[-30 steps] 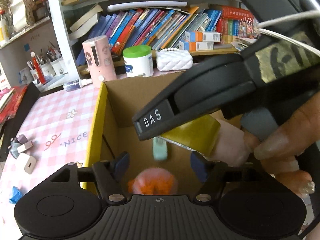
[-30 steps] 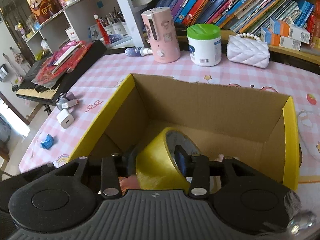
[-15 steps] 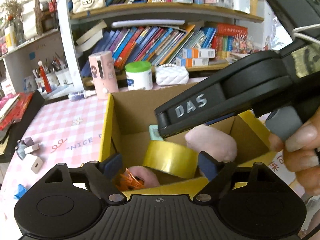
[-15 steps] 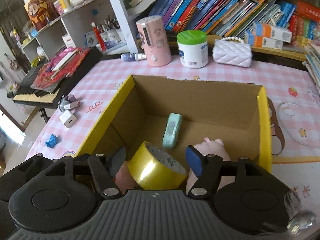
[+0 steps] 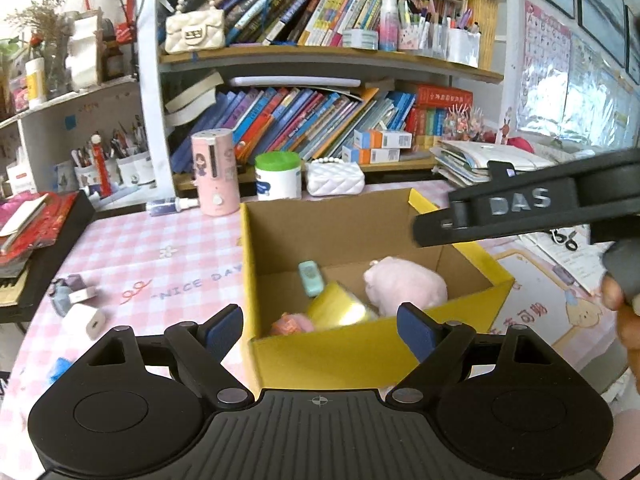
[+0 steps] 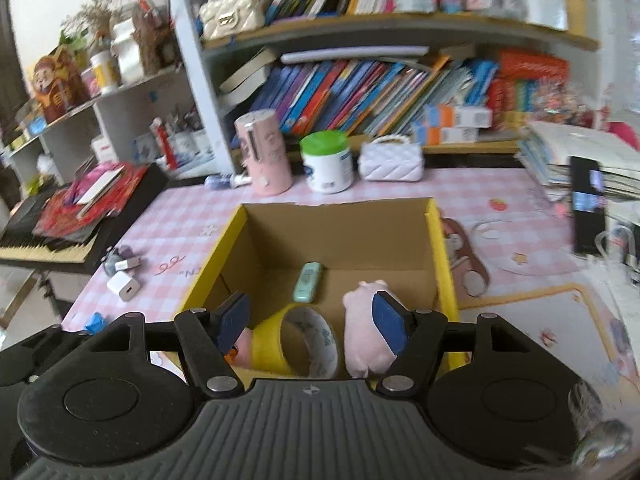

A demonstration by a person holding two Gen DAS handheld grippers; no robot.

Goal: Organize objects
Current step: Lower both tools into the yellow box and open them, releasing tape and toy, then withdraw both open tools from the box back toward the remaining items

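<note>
Left wrist view: my left gripper [image 5: 319, 328] jaws stand wide, nothing between them. The cardboard box [image 5: 332, 354] on the worktop [image 5: 160, 264] holds one yellow tape roll [image 5: 340, 312], one pink plush [image 5: 404, 286], one mint case [image 5: 310, 278], one orange clip [image 5: 290, 324].

Right wrist view: right gripper [image 6: 314, 322] jaws parted, empty, above the box. Tape roll judged light, stiff; grip across its rim. Loose outside: one white charger [image 6: 124, 286].
</note>
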